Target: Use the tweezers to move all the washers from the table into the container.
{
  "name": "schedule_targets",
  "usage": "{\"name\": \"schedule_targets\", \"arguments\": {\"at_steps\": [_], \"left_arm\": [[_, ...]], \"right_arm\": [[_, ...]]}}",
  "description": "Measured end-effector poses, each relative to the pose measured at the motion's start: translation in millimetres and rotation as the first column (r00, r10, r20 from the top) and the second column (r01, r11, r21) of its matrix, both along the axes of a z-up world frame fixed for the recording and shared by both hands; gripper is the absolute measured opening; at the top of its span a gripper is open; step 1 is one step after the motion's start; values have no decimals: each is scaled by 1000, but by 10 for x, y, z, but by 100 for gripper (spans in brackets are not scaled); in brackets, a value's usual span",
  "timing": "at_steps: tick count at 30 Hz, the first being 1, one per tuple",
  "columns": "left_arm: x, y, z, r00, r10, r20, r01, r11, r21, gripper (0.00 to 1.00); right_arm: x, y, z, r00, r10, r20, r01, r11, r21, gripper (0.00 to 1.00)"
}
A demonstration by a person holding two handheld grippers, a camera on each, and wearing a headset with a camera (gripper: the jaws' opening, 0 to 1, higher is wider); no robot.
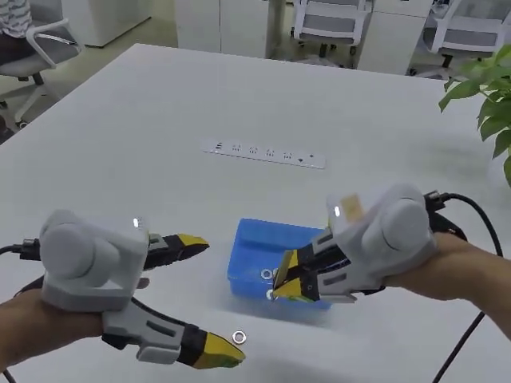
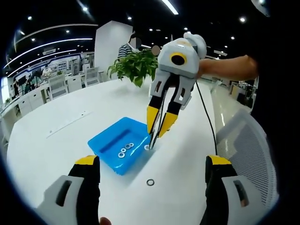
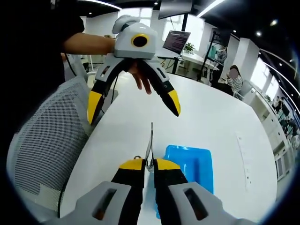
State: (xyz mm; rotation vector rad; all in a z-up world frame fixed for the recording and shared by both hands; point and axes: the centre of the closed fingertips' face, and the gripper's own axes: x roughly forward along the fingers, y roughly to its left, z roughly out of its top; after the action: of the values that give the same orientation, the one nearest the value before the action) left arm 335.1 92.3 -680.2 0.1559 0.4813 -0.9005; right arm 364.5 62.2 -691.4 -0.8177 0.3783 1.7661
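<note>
My right gripper [image 1: 279, 282] is shut on thin metal tweezers [image 3: 150, 140], whose tip points down at the near right corner of the blue container [image 1: 259, 239]. A washer [image 2: 146, 147] sits right at that tip by the container's rim; I cannot tell whether it is pinched. Three washers [image 2: 125, 149] lie inside the container. One more washer [image 1: 239, 337] lies on the white table in front of it. My left gripper [image 1: 204, 299] is open, holds nothing, and stands to the left of the container, with its lower jaw beside the loose washer.
A white power strip [image 1: 263, 153] lies on the table beyond the container. Green plant leaves [image 1: 487, 96] reach in at the far right. A mesh office chair [image 2: 243, 140] stands close to the table's near edge. More chairs [image 1: 331, 24] stand at the far side.
</note>
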Motion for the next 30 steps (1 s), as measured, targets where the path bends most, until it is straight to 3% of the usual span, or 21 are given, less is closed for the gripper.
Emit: {"name": "schedule_targets", "arguments": {"at_steps": [13,24,30], "left_arm": [[-6,25,49,1000,22,3,-22,1000,0,99],[78,50,76,1000,26,12,-26,1000,-4,99],[160,57,75,1000,26,16,-25,1000,0,99]], "right_arm": [[314,-44,21,999,-27,35,27,1000,6,8],[552,-79,-180,998,-45,52,45,999,-10,8],[624,-67,-282,998,-50,36,50,999,-13,8]]}}
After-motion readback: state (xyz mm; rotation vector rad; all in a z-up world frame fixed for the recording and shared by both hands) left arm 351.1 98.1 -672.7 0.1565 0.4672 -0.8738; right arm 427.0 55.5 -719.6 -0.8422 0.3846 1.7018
